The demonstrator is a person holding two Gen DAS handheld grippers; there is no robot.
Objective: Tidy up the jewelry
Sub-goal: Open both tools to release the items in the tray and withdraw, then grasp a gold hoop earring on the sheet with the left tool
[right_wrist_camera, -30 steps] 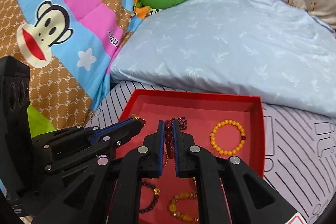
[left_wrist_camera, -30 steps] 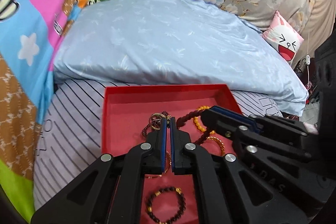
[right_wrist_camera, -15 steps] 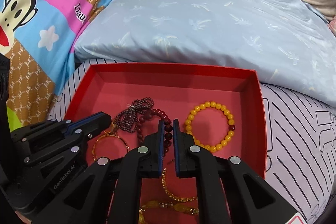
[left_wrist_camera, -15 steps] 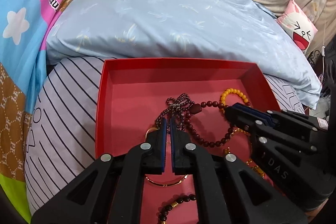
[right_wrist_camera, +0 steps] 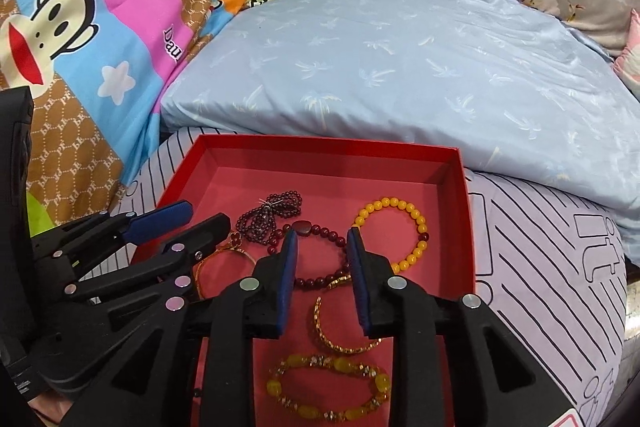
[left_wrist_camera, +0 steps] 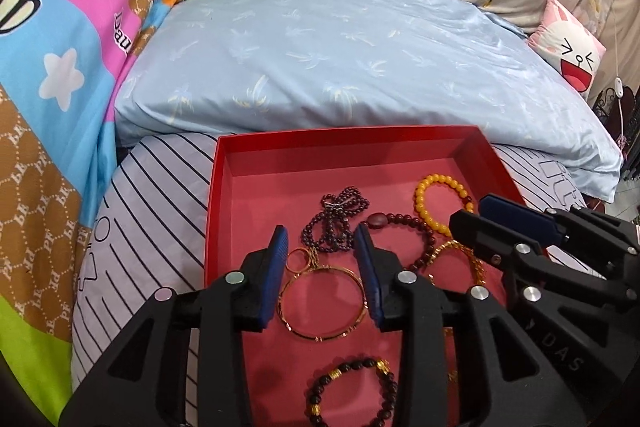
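From the left wrist view, the left gripper (left_wrist_camera: 322, 239) hangs low over the shallow red cardboard tray (left_wrist_camera: 344, 141), its blue-padded fingers spread wide and holding nothing. The thin gold bangle (left_wrist_camera: 323, 301) lies flat on the tray floor between them, with a small gold ring (left_wrist_camera: 297, 259) at its upper left rim. That straddling position looks chosen so the fingers could close on the bangle next, though nothing is touched yet. Just beyond lies the bunched strand of small dark purple beads (left_wrist_camera: 335, 221), and to its right the dark red bead bracelet with one large flat stone (left_wrist_camera: 404, 227). The yellow-orange bead bracelet (left_wrist_camera: 440, 201) sits apart near the right wall, probably so that it does not tangle with the others. A black bead bracelet with gold spacers (left_wrist_camera: 352, 397) lies nearest the camera. The right gripper (left_wrist_camera: 480, 215) reaches in from the right side.

From the right wrist view, the right gripper (right_wrist_camera: 322, 241) is likewise parted and empty, poised over the lower arc of the dark red bracelet (right_wrist_camera: 320, 259). Below it a gold chain bracelet (right_wrist_camera: 344, 331) curves open, and a bracelet of yellow stones and small sparkling beads (right_wrist_camera: 328, 387) lies closest to the lens. The left gripper (right_wrist_camera: 200, 217) comes in from the left, over the gold bangle (right_wrist_camera: 224, 259).

All the jewelry rests inside the tray, which sits on a striped white bedsheet (right_wrist_camera: 540, 247) in front of a pale blue pillow (right_wrist_camera: 400, 67); the soft bed gives the tray a flat base within reach of both hands.
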